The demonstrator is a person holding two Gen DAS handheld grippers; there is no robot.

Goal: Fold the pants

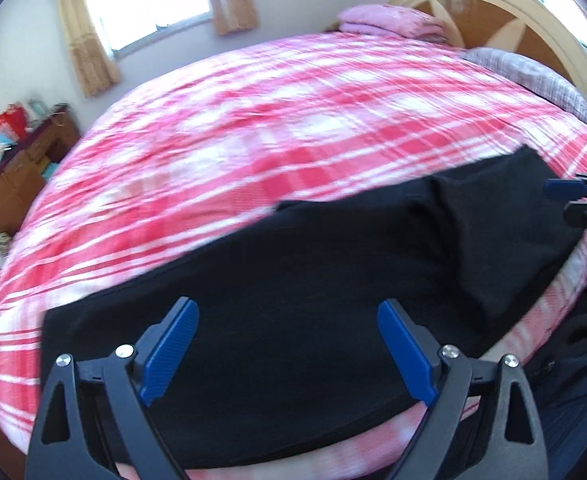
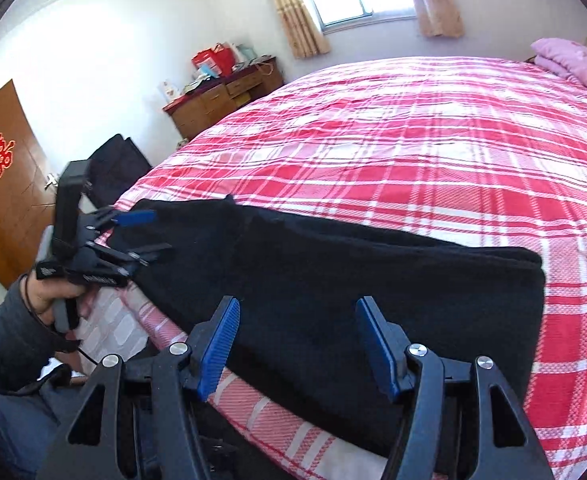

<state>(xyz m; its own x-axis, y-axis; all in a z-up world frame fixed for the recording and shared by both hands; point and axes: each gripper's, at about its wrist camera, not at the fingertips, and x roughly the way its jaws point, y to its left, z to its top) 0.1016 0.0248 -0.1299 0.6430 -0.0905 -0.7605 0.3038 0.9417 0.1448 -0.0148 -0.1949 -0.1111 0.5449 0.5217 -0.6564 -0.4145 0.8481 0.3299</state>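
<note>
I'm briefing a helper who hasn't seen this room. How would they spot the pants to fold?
Find the big bed with the red-and-white plaid sheet. Along its near edge lies a long, flat black garment, the pants, between the two open grippers. It is the only dark item on the sheet; the folded pink blanket sits at the far corner.

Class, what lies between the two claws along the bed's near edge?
Only the black fabric pants span from left claw to right claw, seen in the right wrist view.
</note>
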